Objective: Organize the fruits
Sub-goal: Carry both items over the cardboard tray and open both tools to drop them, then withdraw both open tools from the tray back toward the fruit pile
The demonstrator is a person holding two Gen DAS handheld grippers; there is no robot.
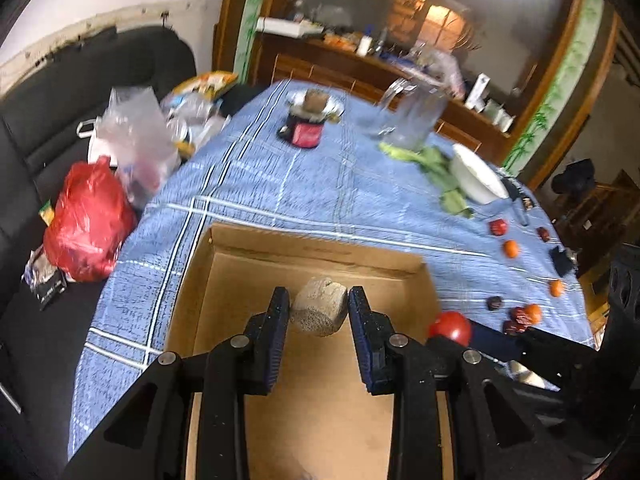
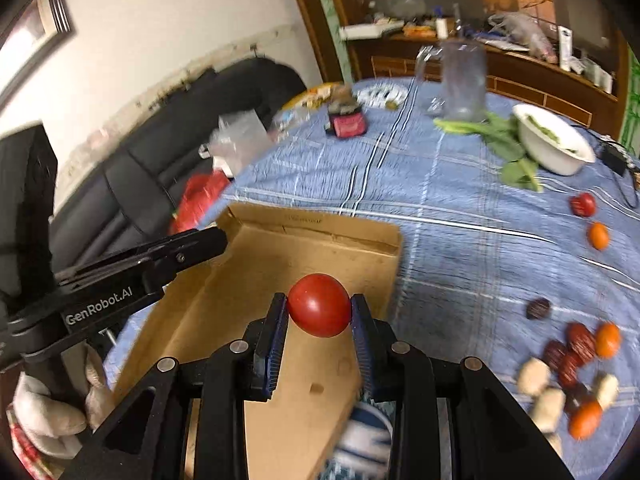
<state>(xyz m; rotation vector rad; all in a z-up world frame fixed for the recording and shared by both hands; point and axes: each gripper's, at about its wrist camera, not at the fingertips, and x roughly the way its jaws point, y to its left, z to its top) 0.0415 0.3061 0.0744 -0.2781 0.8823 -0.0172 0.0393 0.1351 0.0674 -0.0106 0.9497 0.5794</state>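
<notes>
Left wrist view: my left gripper (image 1: 319, 312) is clenched on a pale, rough beige lump (image 1: 320, 311), pinched between both fingers and held above the cardboard box (image 1: 320, 252). I cannot tell what kind of fruit it is. The box lies open on the blue checked tablecloth (image 1: 260, 176), near me. At the box's right edge my right gripper shows, carrying a red tomato (image 1: 452, 327).

In the right wrist view, my right gripper (image 2: 319, 312) is grasping that tomato (image 2: 319, 305) between its two fingers, over the box (image 2: 312, 232), toward its right side. My left gripper (image 2: 200, 242) reaches in from the left over the box's far left corner.

Loose fruit lies on the cloth to the right: a small orange fruit (image 2: 598, 235) just nearer than a small red one (image 2: 583, 204), and nearer still a cluster of dark red dates (image 2: 572, 350), with more orange fruits and pale lumps. Far right sits a white bowl (image 2: 554, 156) beside green leaves (image 2: 508, 140).
</notes>
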